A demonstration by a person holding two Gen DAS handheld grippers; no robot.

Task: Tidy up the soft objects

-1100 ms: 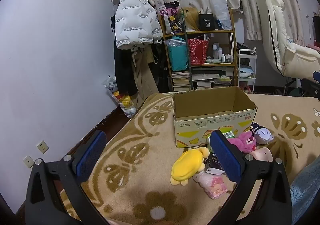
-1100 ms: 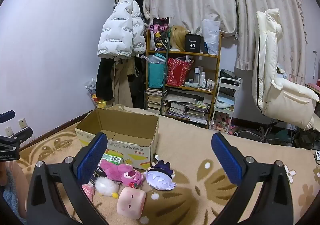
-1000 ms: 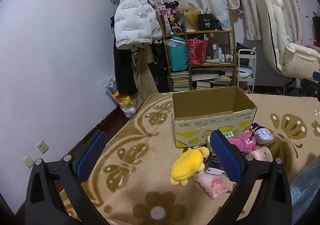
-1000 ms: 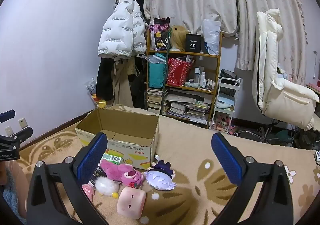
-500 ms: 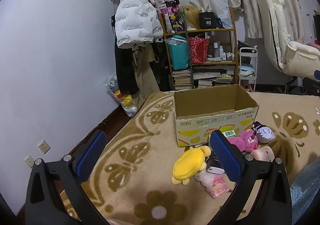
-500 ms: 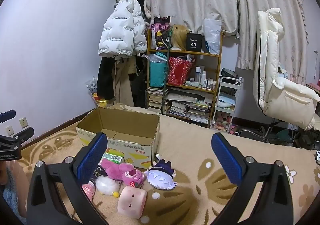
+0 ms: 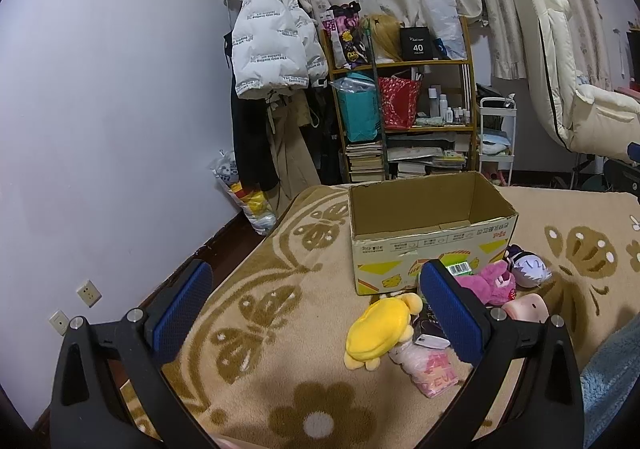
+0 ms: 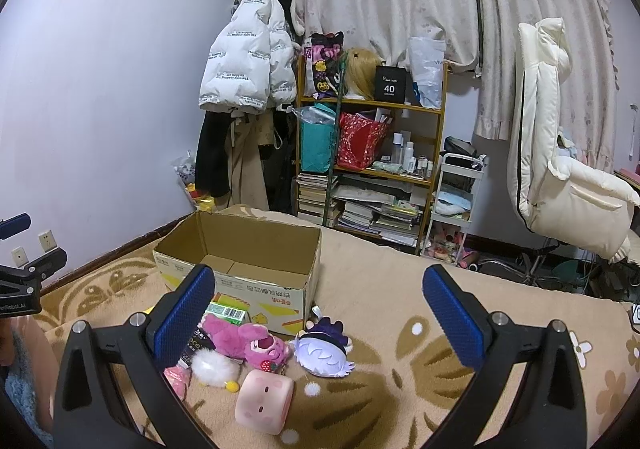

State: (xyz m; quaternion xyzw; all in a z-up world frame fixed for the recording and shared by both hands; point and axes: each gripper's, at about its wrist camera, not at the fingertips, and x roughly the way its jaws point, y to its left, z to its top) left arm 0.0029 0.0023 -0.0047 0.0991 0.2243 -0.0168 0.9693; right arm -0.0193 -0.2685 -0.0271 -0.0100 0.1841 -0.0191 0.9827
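We have both grippers up over the rug (image 7: 256, 289), left gripper (image 7: 316, 307) and right gripper (image 8: 320, 313), jaws spread wide, nothing held. Cardboard box (image 8: 248, 249) sits open on the rug; only bare bottom flaps visible inside. Soft toys lie outside along its near side: yellow plush (image 7: 378, 325), pink plush (image 8: 250, 341), purple-haired plush (image 8: 324, 349), pink cube (image 8: 264, 401), white pom-pom (image 8: 212, 369). Green carton (image 8: 226, 313) touches the box front.
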